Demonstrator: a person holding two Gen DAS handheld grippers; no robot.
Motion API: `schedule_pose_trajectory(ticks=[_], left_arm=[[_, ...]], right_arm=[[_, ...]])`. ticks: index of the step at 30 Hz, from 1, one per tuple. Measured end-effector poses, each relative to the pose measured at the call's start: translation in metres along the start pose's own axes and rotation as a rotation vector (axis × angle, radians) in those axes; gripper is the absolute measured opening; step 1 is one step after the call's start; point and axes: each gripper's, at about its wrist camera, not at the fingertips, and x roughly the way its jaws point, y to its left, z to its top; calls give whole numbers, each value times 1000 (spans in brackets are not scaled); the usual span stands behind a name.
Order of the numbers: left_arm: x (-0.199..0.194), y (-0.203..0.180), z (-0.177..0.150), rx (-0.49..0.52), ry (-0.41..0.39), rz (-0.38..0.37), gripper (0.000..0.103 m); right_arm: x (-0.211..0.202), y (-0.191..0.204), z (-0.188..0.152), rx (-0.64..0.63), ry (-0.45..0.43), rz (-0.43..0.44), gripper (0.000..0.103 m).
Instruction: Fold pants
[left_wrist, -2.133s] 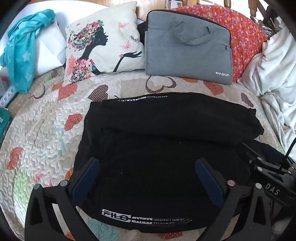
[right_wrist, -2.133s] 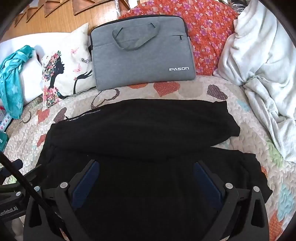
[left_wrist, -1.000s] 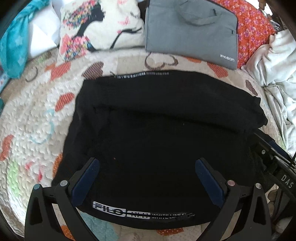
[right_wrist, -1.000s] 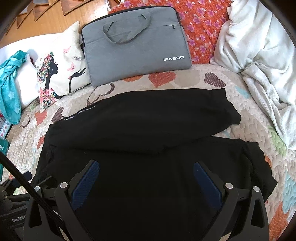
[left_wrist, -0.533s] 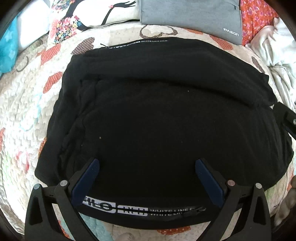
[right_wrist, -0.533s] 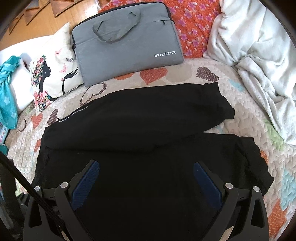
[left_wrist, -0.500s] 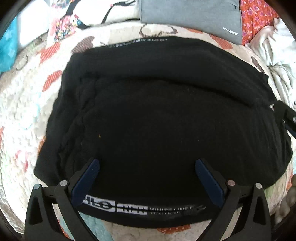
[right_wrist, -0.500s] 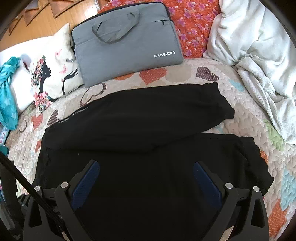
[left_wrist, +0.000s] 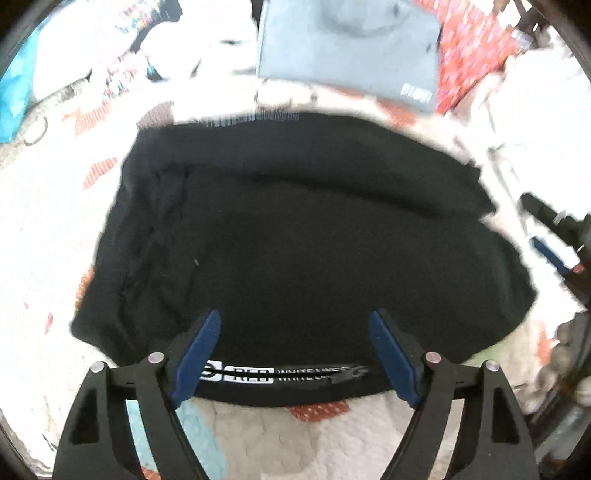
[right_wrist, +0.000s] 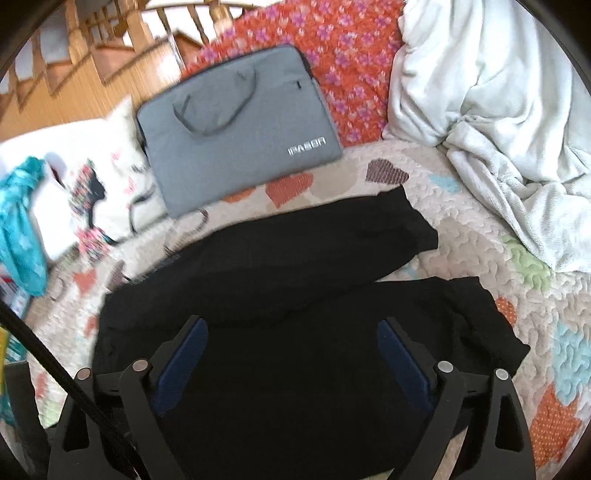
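Observation:
Black pants (left_wrist: 295, 236) lie spread on a heart-patterned quilt (left_wrist: 48, 229), with a white-lettered waistband (left_wrist: 280, 373) at the near edge. My left gripper (left_wrist: 295, 325) is open and empty, just above the waistband. In the right wrist view the pants (right_wrist: 295, 295) lie with one leg (right_wrist: 314, 236) angled to the far right. My right gripper (right_wrist: 291, 332) is open and empty over the nearer leg. It also shows at the right edge of the left wrist view (left_wrist: 554, 243).
A grey laptop bag (right_wrist: 236, 125) leans at the back, with a printed cushion (right_wrist: 103, 184) and a teal cloth (right_wrist: 18, 229) to its left. A white blanket (right_wrist: 498, 110) is heaped at the right. An orange floral pillow (right_wrist: 354, 62) is behind the bag.
My left gripper has pulled back toward the waistband. My right gripper has lifted and tilted up, showing more of the wooden stairs. Both views are motion-blurred. Both stay open.

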Motion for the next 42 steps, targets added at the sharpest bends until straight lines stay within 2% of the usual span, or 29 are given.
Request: schedule_pose_trajectory(ticks=[1,3,4,7,10,13,15,18,19,20,22,24,25,26,27,31,32,33,36,38,39,40,42], left_arm=[[-17,6,-1,-7,-48,0,82],[-39,18,0,-21,-93,27,82],[-58,33,0,-41,-133,44,82],[-93,75,6,-97,-204,119,82],[-118,125,15,-157,-213,238,82],[-112,152,31,-178,-183,287,82],[-96,159,37,-178,-148,264,82],[-49,157,36,-166,-53,183,79],[-33,153,34,-159,-24,162,66],[-12,148,32,-139,25,155,48],[24,137,33,-78,103,186,31],[35,126,32,-18,83,231,30],[34,123,33,-9,80,227,17],[32,123,34,-20,88,231,10],[28,124,33,-27,77,237,7],[10,147,19,-122,51,161,5],[3,154,13,-152,43,143,2],[-4,160,8,-176,42,149,0],[-12,179,0,-222,47,256,0],[-14,196,-5,-282,49,269,0],[-16,201,-6,-300,39,248,0],[-21,202,-7,-315,14,176,1],[-27,191,-5,-279,-35,102,10]], right_arm=[[-3,-1,0,15,15,47,96],[-11,-1,0,15,57,123,93],[-16,1,0,-12,56,120,92],[-39,4,1,-96,10,19,91],[-52,-11,14,-39,12,-15,91],[-54,-28,35,41,-2,-38,91],[-48,-35,49,41,-15,-53,91],[-33,-41,58,0,-33,-109,91],[-27,-44,57,-1,-32,-120,90],[-21,-49,54,5,-26,-123,90],[-5,-60,46,34,36,-128,90],[5,-65,46,65,92,-96,86],[6,-64,48,71,95,-78,86],[4,-61,49,62,79,-69,86],[2,-59,50,50,68,-69,86],[1,-52,45,20,64,-94,86],[2,-54,44,26,70,-92,86],[2,-55,42,32,76,-93,86],[0,-60,40,39,75,-115,86],[-3,-65,41,51,70,-127,86],[-5,-71,42,66,67,-129,86],[-9,-78,42,91,62,-125,86],[-15,-95,41,145,61,-117,86]])
